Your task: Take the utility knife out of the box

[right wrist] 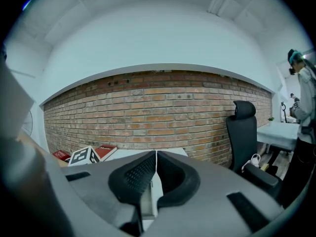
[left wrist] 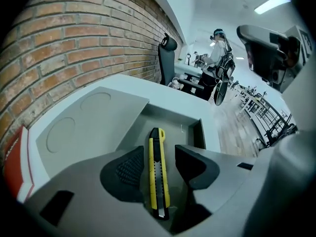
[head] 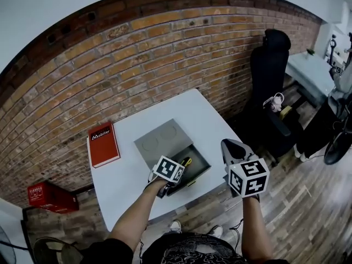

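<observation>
- Nearest the head camera are the person's two forearms, each reaching out over the near edge of the white counter (head: pixel 124 183) with a hand-held gripper.
- The left hand-held gripper (left wrist: pixel 160 152) is tipped down into the open grey box (left wrist: pixel 203 134), its marker cube facing up.
- Its jaws stand a narrow way apart. The utility knife (left wrist: pixel 159 177) runs lengthwise between them, with only a thin gap to the ribbed pad on each side.
- The utility knife is yellow with a black slider strip. Its near end sits deep in the throat of the left hand-held gripper, and its far end points out over the box floor, past the fingertips.
- In the head view only the knife's yellow tip shows, just beyond the marker cube and still within the box's walls.
- The box lid (left wrist: pixel 94 122) lies folded back flat on the counter toward the brick wall (head: pixel 110 65), two round embossed marks on it.
- The right hand-held gripper (right wrist: pixel 156 154) is held well to the right of the box, over the counter's near right corner. Its jaws are pressed together with nothing between them, and it points toward the wall.
- A red book (head: pixel 103 143) lies on the counter's far left side, apart from the box.
- A black office chair (head: pixel 269 65) stands beyond the counter's right side.
</observation>
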### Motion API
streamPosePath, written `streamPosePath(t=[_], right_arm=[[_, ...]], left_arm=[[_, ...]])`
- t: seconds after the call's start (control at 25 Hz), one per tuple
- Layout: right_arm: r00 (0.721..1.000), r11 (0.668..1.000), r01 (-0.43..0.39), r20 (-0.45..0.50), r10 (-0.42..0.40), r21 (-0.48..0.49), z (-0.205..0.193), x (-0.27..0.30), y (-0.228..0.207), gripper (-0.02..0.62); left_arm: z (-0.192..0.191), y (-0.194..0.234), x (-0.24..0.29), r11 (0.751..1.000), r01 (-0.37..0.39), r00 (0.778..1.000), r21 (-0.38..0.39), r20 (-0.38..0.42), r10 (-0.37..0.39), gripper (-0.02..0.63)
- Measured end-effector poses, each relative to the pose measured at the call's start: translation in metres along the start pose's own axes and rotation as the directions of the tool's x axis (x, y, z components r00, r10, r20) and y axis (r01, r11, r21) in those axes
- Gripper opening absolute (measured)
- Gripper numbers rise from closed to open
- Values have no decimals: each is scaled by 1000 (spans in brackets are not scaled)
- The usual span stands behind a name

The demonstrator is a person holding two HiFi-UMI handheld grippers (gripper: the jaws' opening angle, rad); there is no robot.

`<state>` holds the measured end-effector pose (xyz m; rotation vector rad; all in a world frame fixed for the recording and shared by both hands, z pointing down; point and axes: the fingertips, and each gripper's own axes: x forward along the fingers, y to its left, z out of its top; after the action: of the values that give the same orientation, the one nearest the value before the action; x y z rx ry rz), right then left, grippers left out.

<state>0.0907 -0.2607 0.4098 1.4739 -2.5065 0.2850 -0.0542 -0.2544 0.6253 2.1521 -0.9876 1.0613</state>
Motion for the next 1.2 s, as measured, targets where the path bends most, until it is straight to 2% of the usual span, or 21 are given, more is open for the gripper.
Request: streamPosePath(t=[0.16, 0.48, 0.64, 0.72, 0.88, 1.2], right_arm=[[999, 999, 38, -10, -38, 12, -6, -5, -7, 21], [994, 993, 107, -32, -106, 47, -19, -14, -20, 21], [991, 989, 131, -47, -128, 68, -26, -16, -26, 21], [990, 988, 136, -55, -132, 78, -29, -15, -26, 21], [990, 987, 135, -56, -131, 83, -31, -14, -25, 21], [991, 988, 127, -58, -123, 86, -31, -17, -25, 21]], left_arm=[[-5, 0, 11, 999, -9, 998, 36, -58, 11, 215], [-20, -7, 31, 998, 17, 987, 60, -163, -7, 213], [-18, -2, 34, 997, -16, 982, 75, -184, 29, 158], [-19, 0, 37, 996, -23, 978, 92, -205, 41, 152], [-20, -3, 37, 996, -7, 975, 92, -219, 27, 143], [-18, 1, 34, 996, -31, 980, 82, -194, 46, 129]])
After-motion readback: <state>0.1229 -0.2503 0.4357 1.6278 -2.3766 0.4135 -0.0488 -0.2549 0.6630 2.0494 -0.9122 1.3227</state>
